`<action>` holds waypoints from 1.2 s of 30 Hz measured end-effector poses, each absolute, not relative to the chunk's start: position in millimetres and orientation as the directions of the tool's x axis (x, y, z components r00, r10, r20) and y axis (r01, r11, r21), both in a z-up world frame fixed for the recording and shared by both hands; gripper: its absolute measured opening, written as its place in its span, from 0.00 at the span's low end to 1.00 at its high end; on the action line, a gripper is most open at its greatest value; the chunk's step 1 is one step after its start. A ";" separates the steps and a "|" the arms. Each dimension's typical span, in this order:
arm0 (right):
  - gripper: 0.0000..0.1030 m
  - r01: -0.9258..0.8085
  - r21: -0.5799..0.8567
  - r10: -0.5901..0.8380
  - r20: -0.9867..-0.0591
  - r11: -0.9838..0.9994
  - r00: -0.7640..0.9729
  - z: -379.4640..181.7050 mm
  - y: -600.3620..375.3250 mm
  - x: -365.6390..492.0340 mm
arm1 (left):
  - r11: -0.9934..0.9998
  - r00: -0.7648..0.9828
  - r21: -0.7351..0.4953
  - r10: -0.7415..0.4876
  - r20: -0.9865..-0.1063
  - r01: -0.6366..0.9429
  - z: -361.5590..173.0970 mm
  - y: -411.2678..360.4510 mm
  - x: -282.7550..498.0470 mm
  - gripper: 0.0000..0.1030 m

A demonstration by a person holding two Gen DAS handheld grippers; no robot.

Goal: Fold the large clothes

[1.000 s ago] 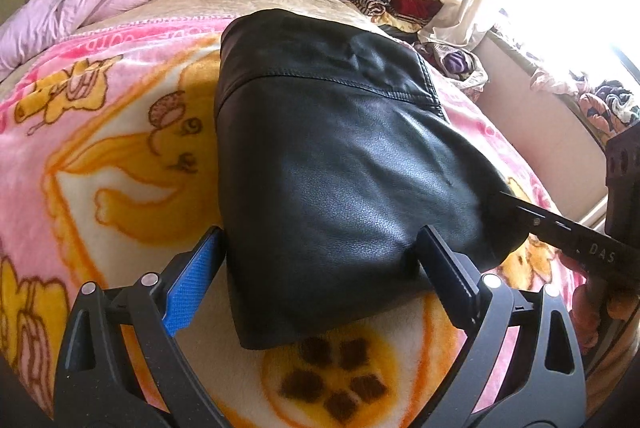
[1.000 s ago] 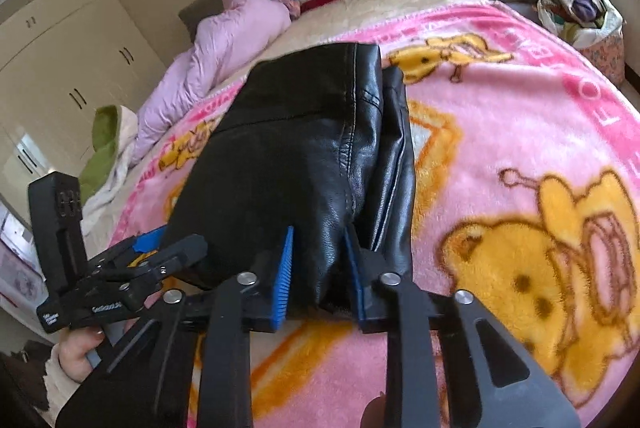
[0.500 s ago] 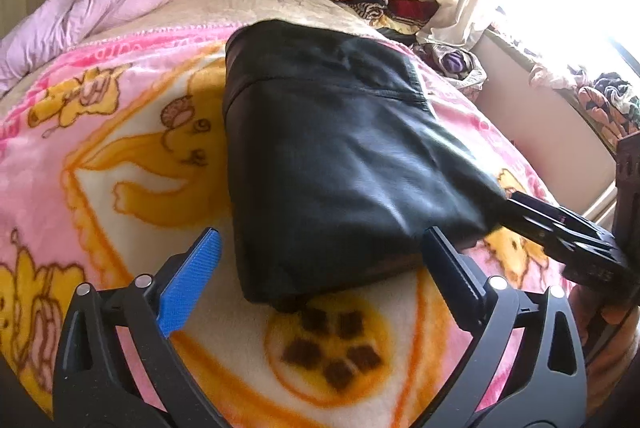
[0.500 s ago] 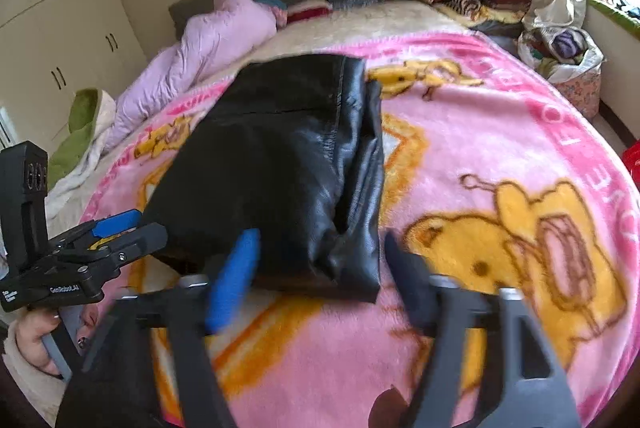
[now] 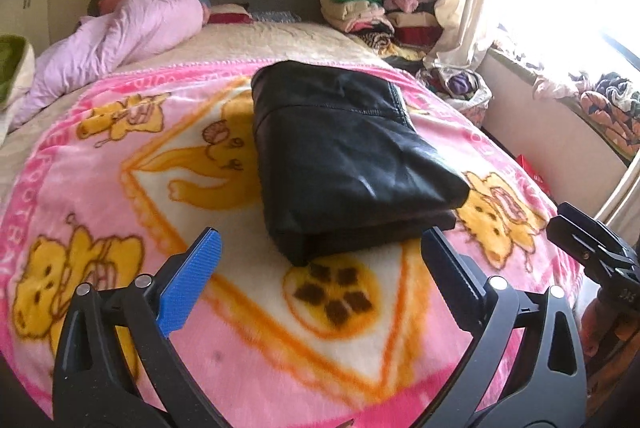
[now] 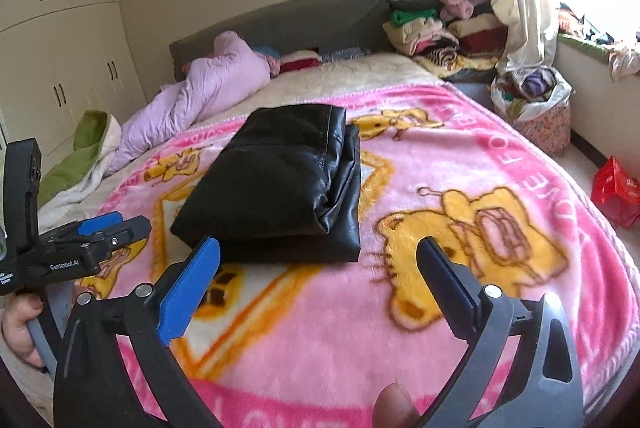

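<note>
Folded black leather garment on the bed, both grippers withdrawn.
Nearest, the left gripper and right gripper hold fingers wide apart, the right's having just opened, nothing between; beyond, the garment lies mid-blanket.

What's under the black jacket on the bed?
The folded black jacket lies on a pink blanket with yellow cartoon bears. An orange-bordered white patch of the blanket shows around the jacket's edges. The picture right beneath it is covered, so I can't tell what it is.
</note>
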State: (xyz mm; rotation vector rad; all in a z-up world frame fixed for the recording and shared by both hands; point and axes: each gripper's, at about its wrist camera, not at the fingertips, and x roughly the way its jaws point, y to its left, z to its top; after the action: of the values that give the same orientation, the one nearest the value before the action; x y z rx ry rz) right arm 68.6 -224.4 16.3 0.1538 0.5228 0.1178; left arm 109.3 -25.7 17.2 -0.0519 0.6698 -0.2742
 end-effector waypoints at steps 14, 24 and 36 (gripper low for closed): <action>0.96 -0.118 0.074 0.139 -0.462 0.990 0.876 8.7 -181.8 17.6 | 0.972 0.770 -0.121 -0.233 -0.594 0.200 3.9 -6.7 48.1 0.91; 0.96 -0.107 0.057 0.121 -0.490 0.993 0.863 -10.6 -168.8 13.6 | 0.979 0.754 -0.116 -0.203 -0.625 0.167 -20.5 5.2 39.1 0.91; 0.96 -0.086 0.053 0.101 -0.501 0.995 0.859 -23.0 -167.7 11.4 | 0.980 0.763 -0.121 -0.197 -0.616 0.155 -23.3 6.9 37.7 0.91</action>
State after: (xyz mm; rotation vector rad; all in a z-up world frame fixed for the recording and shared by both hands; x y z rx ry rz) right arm 11.4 -167.7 -23.0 0.0287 0.5279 0.0984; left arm 37.7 6.9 -23.3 -0.0641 0.6773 -0.1913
